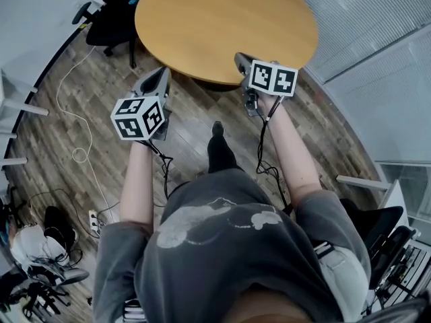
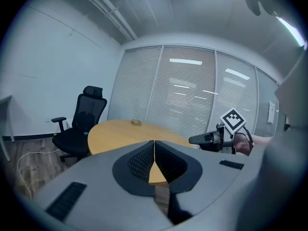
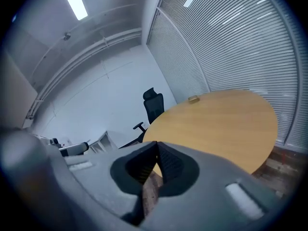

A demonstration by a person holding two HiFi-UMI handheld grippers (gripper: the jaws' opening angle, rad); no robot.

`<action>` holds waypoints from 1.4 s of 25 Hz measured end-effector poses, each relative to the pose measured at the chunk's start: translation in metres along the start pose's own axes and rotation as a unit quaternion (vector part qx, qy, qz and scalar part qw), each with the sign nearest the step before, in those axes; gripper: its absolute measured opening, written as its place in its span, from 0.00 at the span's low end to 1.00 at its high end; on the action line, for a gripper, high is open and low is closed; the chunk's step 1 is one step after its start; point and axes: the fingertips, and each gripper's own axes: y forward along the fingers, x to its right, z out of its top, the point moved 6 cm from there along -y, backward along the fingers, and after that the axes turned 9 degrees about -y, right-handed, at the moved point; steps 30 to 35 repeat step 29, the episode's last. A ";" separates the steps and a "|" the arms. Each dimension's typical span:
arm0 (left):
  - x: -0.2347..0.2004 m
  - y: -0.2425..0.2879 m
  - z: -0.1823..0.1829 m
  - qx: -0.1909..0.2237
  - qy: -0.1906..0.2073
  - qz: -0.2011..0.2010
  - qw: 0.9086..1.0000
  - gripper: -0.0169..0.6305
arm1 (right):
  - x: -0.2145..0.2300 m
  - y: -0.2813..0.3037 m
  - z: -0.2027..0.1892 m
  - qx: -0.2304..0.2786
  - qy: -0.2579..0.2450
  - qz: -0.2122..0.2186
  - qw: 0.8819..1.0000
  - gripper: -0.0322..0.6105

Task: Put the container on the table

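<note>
A round wooden table (image 1: 225, 22) stands in front of me. On its far side lies a small flat tan object (image 2: 136, 122), also seen in the right gripper view (image 3: 194, 99); I cannot tell whether it is the container. My left gripper (image 1: 161, 74) hangs just short of the table's near edge, its jaws shut with nothing between them (image 2: 154, 142). The right gripper (image 1: 240, 59) reaches over the table's near rim, shut and empty as well (image 3: 157, 143). Each gripper shows in the other's view: the right gripper (image 2: 211, 138) and the left gripper (image 3: 72, 149).
A black office chair (image 1: 111, 19) stands at the table's far left. A white cable (image 1: 74, 113) and a power strip (image 1: 94, 221) lie on the wooden floor to my left. Blinds on a glass wall (image 1: 377, 25) run behind the table. Another chair (image 1: 387, 237) is at my right.
</note>
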 end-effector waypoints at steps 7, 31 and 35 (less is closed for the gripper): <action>0.007 -0.053 -0.028 -0.003 -0.011 -0.003 1.000 0.04 | -0.044 -0.040 -0.033 -0.004 -0.019 0.007 1.000 0.05; -0.003 -0.112 -0.066 -0.007 -0.037 0.002 0.999 0.04 | -0.100 -0.058 -0.075 -0.025 -0.056 0.021 0.998 0.05; -0.003 -0.112 -0.066 -0.007 -0.037 0.002 0.999 0.04 | -0.100 -0.058 -0.075 -0.025 -0.056 0.021 0.998 0.05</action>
